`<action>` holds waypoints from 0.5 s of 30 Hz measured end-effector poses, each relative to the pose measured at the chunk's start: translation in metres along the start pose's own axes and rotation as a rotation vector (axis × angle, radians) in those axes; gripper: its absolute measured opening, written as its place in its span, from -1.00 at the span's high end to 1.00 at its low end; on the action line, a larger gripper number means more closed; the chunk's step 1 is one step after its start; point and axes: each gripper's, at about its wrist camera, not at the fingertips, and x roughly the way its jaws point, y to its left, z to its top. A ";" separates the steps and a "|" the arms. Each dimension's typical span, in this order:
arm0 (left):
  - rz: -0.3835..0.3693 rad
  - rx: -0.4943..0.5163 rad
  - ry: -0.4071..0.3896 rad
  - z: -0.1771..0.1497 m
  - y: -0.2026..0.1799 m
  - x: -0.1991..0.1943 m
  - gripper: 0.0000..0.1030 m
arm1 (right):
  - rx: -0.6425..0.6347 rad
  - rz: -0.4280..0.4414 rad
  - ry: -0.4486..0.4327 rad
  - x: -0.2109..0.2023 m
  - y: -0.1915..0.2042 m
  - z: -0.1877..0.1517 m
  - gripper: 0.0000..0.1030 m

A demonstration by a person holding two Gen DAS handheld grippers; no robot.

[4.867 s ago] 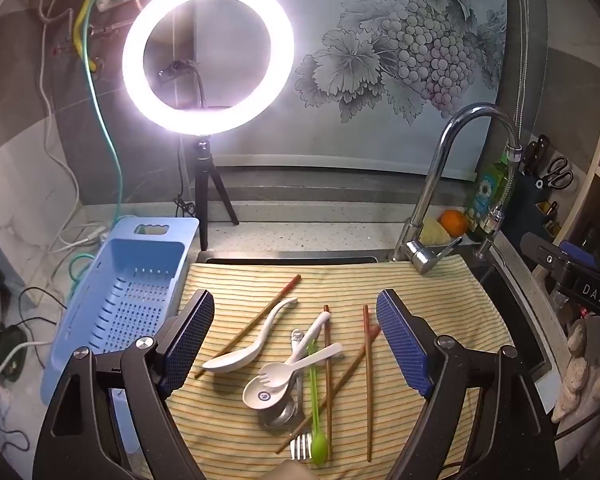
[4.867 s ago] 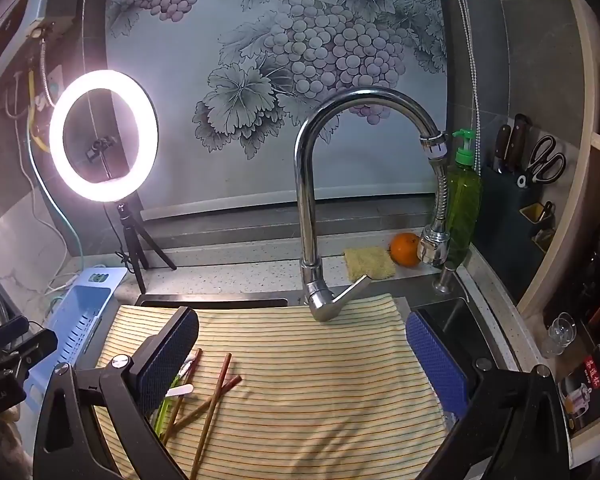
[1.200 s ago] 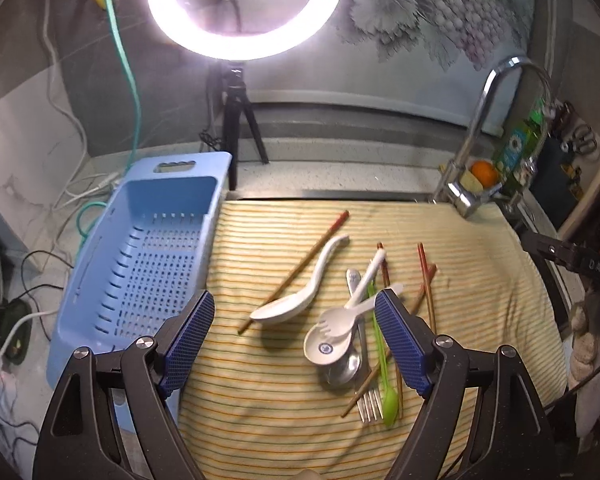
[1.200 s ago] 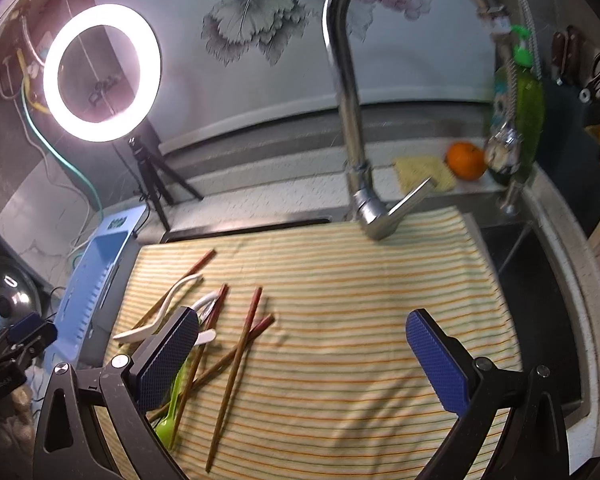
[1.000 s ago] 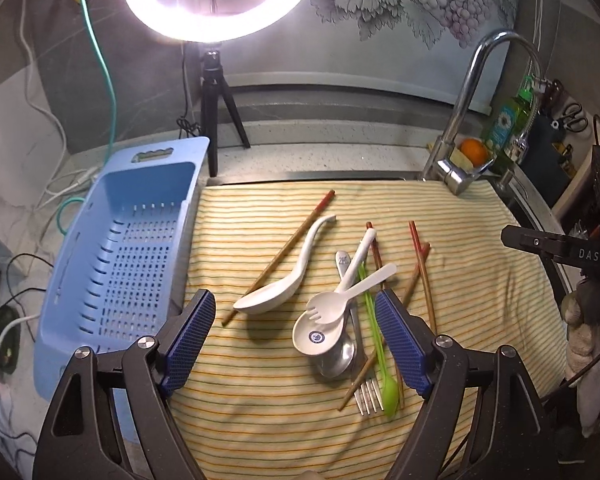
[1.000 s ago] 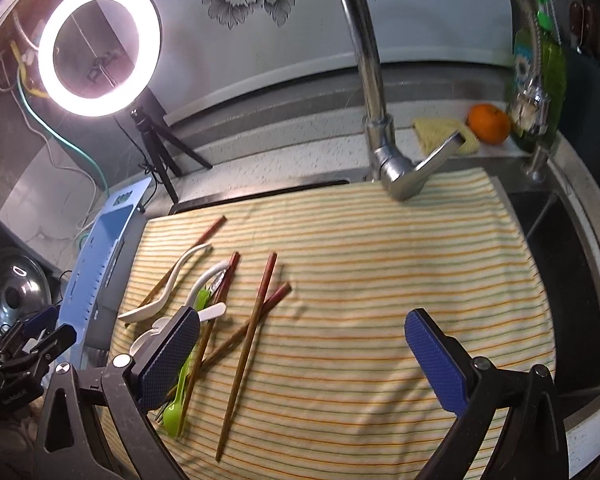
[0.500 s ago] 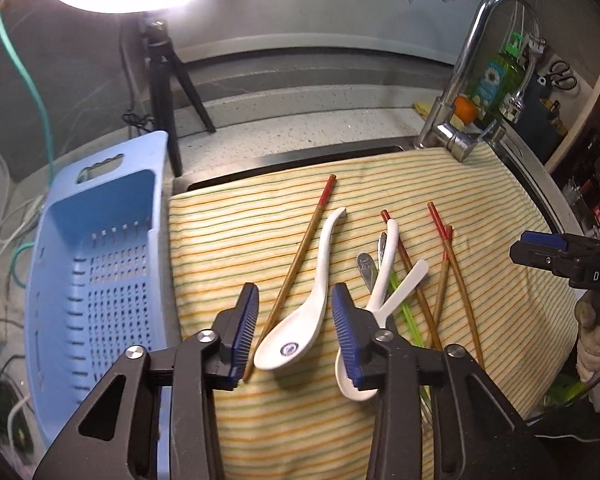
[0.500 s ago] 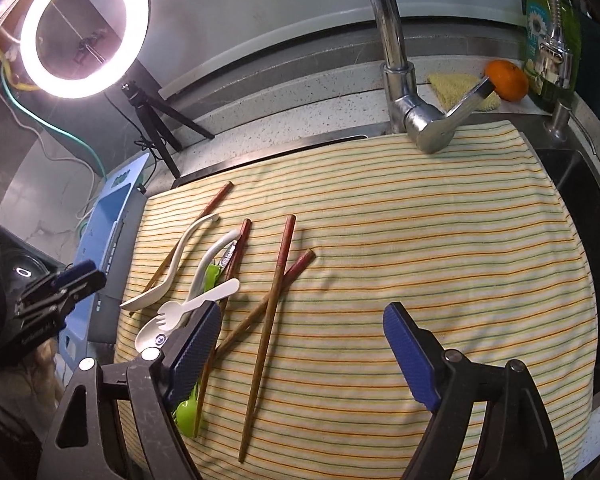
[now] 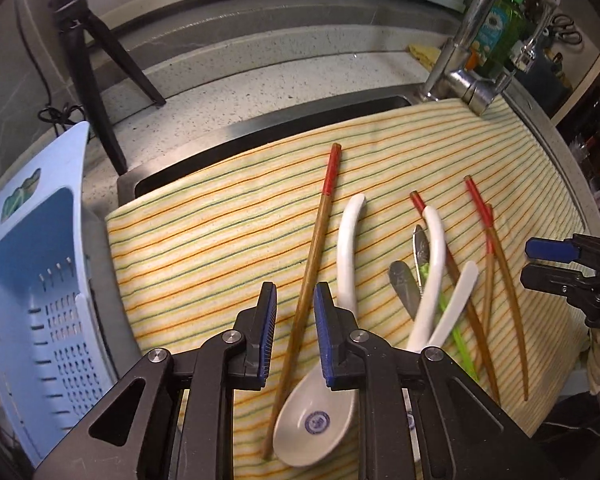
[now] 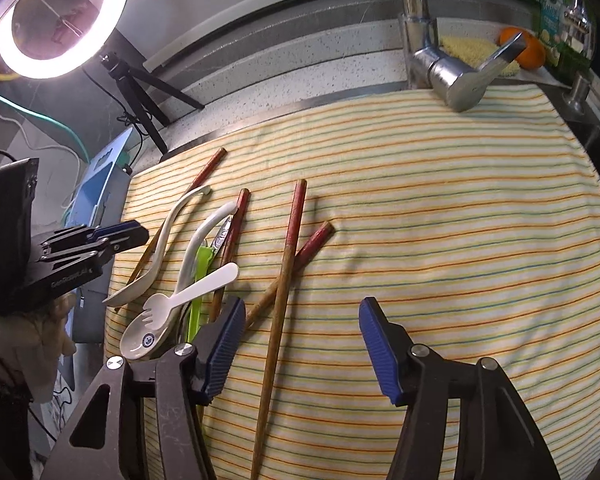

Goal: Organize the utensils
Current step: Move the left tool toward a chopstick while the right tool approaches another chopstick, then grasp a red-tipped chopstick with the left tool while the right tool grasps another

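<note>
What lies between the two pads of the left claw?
One chopstick lies between the closing pads of the left claw, not yet pressed, in the left wrist view.

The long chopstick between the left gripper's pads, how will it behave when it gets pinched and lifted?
The chopstick looks like stiff wood, so it probably won't bend. The left gripper, jaws closing, straddles it below its middle, so the red-tipped end may dip. It is thin and smooth, and could slip or twist. Its lower end lies beside the white spoon, which might get nudged.
</note>
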 end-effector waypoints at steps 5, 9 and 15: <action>0.005 0.041 0.035 0.003 -0.005 0.013 0.66 | -0.001 -0.005 0.017 0.009 0.003 0.000 0.08; 0.013 0.059 0.040 0.007 -0.006 0.017 0.66 | -0.014 -0.025 0.021 0.016 0.007 0.003 0.17; 0.044 0.079 0.035 0.008 -0.010 0.019 0.72 | -0.074 -0.085 0.029 0.022 0.016 0.007 0.26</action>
